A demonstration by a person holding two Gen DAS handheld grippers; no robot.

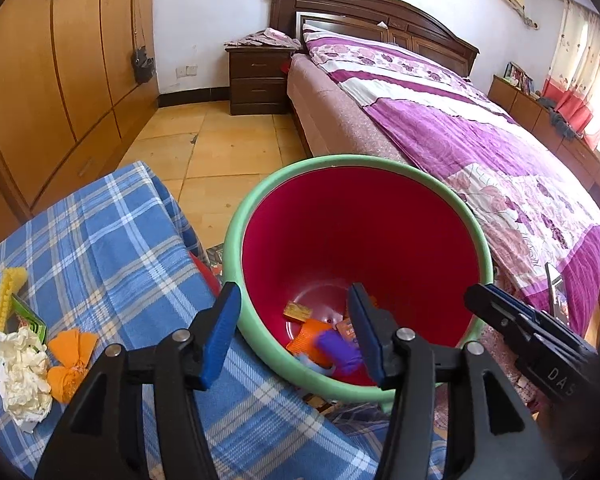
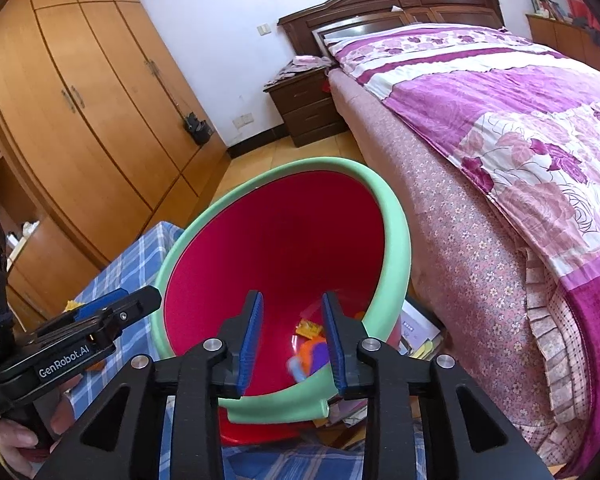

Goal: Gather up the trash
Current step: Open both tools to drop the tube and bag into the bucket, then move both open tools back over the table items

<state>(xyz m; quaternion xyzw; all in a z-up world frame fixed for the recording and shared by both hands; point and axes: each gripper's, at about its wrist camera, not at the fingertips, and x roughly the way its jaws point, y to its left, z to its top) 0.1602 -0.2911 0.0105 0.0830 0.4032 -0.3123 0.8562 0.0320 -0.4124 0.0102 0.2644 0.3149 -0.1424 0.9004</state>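
A red bin with a green rim [image 1: 236, 224] stands beside a table under a blue plaid cloth [image 1: 112, 240]. Orange, yellow and purple scraps [image 1: 320, 340] lie at its bottom. My left gripper [image 1: 294, 336] is open and empty over the bin's near rim. My right gripper [image 2: 292, 340] is open and empty above the bin [image 2: 396, 240], and its side shows in the left wrist view [image 1: 512, 320]. On the cloth lie crumpled white paper [image 1: 24, 368], an orange wrapper [image 1: 70, 360], a yellow strip [image 1: 6, 300] and a green packet [image 1: 30, 320].
A bed with a purple floral quilt [image 1: 480, 140] runs along the right. A wooden wardrobe [image 1: 52, 80] fills the left wall and a dark nightstand [image 1: 260, 80] stands by the headboard. Papers and books [image 2: 416, 332] lie on the floor by the bin.
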